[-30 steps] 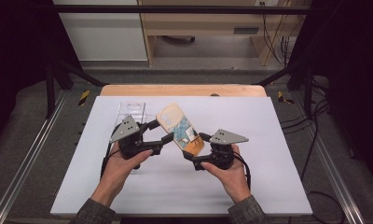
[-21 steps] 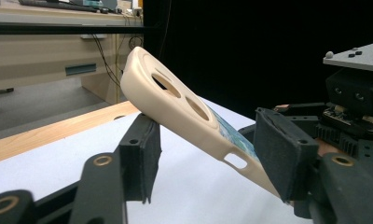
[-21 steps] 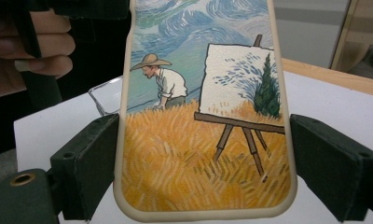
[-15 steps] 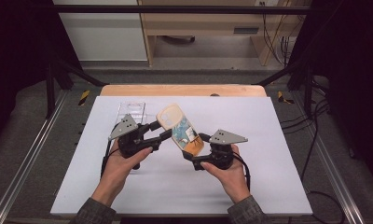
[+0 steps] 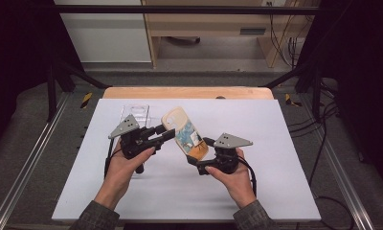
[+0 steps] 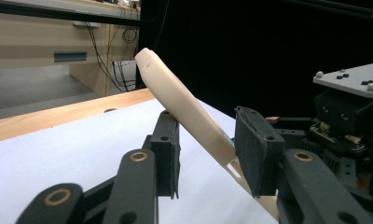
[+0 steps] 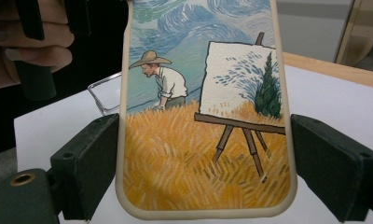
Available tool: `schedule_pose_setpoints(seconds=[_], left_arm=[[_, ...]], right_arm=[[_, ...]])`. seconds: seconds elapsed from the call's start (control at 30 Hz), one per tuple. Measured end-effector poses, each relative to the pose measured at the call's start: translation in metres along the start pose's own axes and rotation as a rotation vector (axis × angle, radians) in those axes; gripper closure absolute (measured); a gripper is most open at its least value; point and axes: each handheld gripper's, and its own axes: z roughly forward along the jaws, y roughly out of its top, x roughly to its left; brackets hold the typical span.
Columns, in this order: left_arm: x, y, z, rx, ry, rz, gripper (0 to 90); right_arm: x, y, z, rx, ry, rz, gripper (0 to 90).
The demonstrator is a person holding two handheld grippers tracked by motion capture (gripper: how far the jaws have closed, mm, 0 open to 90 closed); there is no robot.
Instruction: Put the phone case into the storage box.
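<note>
Painted phone case [image 5: 187, 136] clamped across width by right hand-held gripper [image 5: 202, 154], tilted above desk [image 5: 275, 143]. Left hand-held gripper [image 5: 166, 134] jaws just closing around case's upper edge, gap at one pad.

We note a clear plastic case [image 5: 134, 113] lying flat on the white table [image 5: 275, 158], left of centre in the high view. Beyond the table's far edge, at the top of the frame, we see a wooden cabinet [image 5: 213, 21] and hanging cables [image 5: 287, 45].
</note>
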Motion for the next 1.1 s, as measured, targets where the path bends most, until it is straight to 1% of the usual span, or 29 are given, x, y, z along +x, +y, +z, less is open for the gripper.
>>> schedule_pose_setpoints(seconds=[0.07,0.17,0.27,0.37,0.43,0.53,0.63,0.7,0.73,0.97,1.1], left_arm=[[-0.001,0.001,0.0,0.003,-0.009,-0.001,63.4],[0.0,0.001,-0.001,-0.015,-0.036,-0.007,66.4],[0.001,0.001,-0.001,-0.032,-0.062,-0.031,69.2],[0.0,0.002,-0.001,-0.042,-0.087,-0.04,72.2],[-0.002,0.002,-0.001,-0.058,-0.122,-0.056,75.3],[-0.006,0.003,0.0,-0.085,-0.158,-0.073,80.2],[-0.01,0.005,0.001,-0.101,-0.165,-0.07,81.6],[-0.011,0.006,0.001,-0.101,-0.163,-0.068,81.8],[-0.011,0.007,0.001,-0.097,-0.164,-0.062,81.8],[-0.011,0.01,-0.001,-0.097,-0.17,-0.055,81.9],[-0.011,0.011,-0.002,-0.099,-0.175,-0.06,82.0]], right_arm=[[0.0,-0.001,0.001,0.004,0.003,0.0,12.0],[0.001,-0.002,0.002,0.005,0.005,0.002,12.0],[0.002,-0.002,0.004,0.007,0.005,0.002,12.0],[0.003,-0.002,0.005,0.011,0.01,0.002,12.0],[0.003,-0.003,0.006,0.012,0.02,0.01,11.9],[0.004,-0.002,0.01,0.015,0.03,0.015,11.9],[0.004,-0.002,0.015,0.012,0.054,0.03,12.0],[0.003,-0.001,0.017,0.006,0.072,0.042,11.9],[0.003,-0.001,0.018,0.006,0.077,0.042,11.9],[0.003,0.002,0.019,0.008,0.101,0.041,11.6],[0.003,0.004,0.02,0.01,0.117,0.05,11.3]])
